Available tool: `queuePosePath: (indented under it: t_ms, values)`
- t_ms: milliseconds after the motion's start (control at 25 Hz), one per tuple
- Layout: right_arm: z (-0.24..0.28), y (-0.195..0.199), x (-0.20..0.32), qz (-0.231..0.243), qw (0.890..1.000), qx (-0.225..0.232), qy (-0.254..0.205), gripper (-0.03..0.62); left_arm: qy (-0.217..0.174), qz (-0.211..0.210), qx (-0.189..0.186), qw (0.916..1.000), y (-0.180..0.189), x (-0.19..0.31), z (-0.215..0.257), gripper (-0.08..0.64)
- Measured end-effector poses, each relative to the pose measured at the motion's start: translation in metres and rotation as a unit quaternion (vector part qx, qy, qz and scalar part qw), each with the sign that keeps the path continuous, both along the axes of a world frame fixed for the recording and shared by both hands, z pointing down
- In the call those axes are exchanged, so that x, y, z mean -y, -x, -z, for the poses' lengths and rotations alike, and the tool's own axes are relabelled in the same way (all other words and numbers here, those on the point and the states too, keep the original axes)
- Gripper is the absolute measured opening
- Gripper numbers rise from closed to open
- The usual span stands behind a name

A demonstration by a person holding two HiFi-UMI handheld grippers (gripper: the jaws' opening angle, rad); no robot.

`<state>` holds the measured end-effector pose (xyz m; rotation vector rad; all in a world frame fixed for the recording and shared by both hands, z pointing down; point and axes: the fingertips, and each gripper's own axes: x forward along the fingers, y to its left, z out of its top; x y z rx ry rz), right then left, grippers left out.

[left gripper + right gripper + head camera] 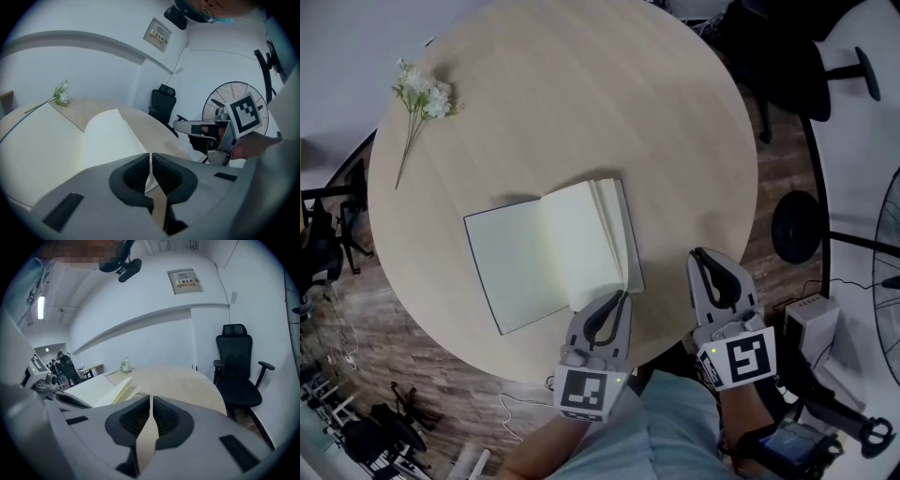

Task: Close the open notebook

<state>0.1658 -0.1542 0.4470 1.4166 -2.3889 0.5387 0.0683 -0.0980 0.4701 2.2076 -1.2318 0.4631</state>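
Left tongs (622, 298) – at notebook (548, 253) near corner | right tongs (701, 258) – beside it

A: notebook (548, 248) state?
B: open, flat on round tabletop (581, 94); pages fanned on right half; flower sprig (422, 94) far left.
A: grippers?
B: left gripper (622, 295) at notebook's near right corner, fingers (600, 319) together; right gripper (700, 253) alongside, apart from notebook.

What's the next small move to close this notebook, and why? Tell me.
Probably nudge the left gripper, jaws shut, under the right cover edge of the notebook to start lifting it leftward. The notebook lies open flat, this gripper's tip sits at its near right corner, and the right gripper stands aside, shut and empty.
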Motion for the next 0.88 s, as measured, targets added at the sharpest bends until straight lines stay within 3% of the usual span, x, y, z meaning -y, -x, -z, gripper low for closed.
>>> queuePosePath:
  t_ms: [240,360,480,640,880]
  values:
    - [-0.019,-0.013,-0.001,-0.007,1.0,-0.005,0.017,0.051,0.026,-0.014,-0.002,0.9996,-0.012,-0.002,-0.028,0.032]
    - [-0.024,-0.017,-0.004,-0.01,1.0,-0.006,0.021,0.051,0.037,-0.028,-0.009,0.9989,-0.017,-0.005,-0.036,0.118]
    - [-0.02,-0.016,-0.007,-0.008,1.0,-0.003,0.015,0.051,0.031,-0.035,-0.01,0.9989,-0.017,-0.006,-0.032,0.148]
    - [0.002,-0.008,-0.01,0.001,1.0,0.0,-0.012,0.051,-0.009,-0.027,-0.019,0.9994,-0.013,-0.007,-0.002,0.173]
    - [0.07,0.037,-0.015,0.036,0.997,0.005,-0.073,0.051,-0.107,0.016,-0.034,0.9935,0.026,-0.018,0.085,0.173]
